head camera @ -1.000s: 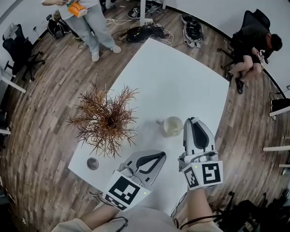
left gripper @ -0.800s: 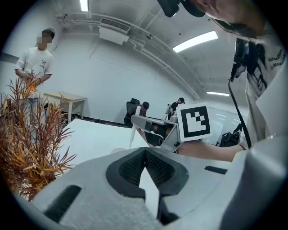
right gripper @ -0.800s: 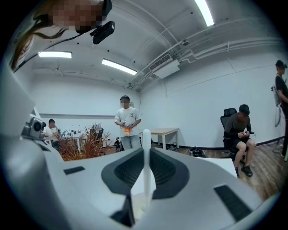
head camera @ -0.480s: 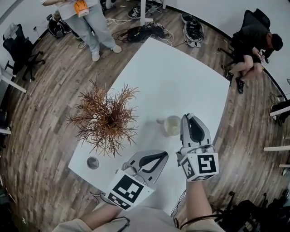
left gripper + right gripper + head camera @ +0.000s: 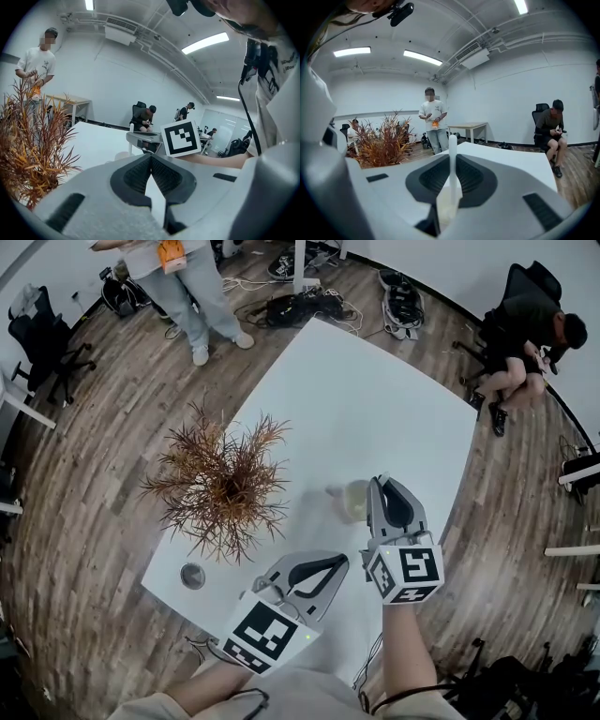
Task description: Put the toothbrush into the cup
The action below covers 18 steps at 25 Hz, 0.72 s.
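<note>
In the right gripper view a white toothbrush (image 5: 452, 140) stands upright between the jaws of my right gripper (image 5: 452, 161), which is shut on it. The pale translucent cup (image 5: 446, 206) shows just below, through the gap behind the jaw tips. In the head view my right gripper (image 5: 379, 483) has its tips at the right rim of the cup (image 5: 352, 499) on the white table (image 5: 375, 399). From the left gripper view the toothbrush (image 5: 131, 146) hangs vertically over the cup (image 5: 122, 157). My left gripper (image 5: 338, 560) rests near the table's front edge, shut and holding nothing.
A dried orange-brown plant (image 5: 221, 489) stands to the left of the cup. A small round metal object (image 5: 192, 576) lies at the table's near left corner. One person stands beyond the table's far end and another sits at the right. Cables and chairs are on the wooden floor.
My right gripper has moved left and a little forward with the toothbrush, closing up to the cup. The left gripper has stayed put.
</note>
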Each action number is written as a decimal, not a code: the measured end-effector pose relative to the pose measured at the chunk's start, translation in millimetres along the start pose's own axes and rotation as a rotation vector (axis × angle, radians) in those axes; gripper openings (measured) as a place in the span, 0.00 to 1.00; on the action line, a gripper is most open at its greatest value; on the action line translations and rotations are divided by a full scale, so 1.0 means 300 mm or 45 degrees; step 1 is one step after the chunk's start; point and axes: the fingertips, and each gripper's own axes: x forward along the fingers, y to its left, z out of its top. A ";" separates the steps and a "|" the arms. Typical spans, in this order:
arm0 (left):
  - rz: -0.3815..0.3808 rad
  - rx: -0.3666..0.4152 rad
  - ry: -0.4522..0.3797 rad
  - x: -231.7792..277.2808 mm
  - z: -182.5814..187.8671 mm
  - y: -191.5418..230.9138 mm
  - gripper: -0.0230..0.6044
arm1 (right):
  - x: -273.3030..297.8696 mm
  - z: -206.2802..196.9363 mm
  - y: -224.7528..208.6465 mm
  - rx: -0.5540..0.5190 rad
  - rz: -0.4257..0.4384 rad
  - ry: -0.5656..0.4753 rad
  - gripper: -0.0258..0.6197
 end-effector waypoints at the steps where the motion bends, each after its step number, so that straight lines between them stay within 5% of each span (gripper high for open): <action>1: -0.002 0.000 0.000 0.000 0.000 -0.001 0.05 | 0.004 -0.005 -0.002 0.001 -0.002 0.008 0.12; 18: -0.012 -0.016 -0.005 0.006 -0.009 -0.004 0.05 | 0.070 -0.118 -0.014 0.068 0.041 0.214 0.12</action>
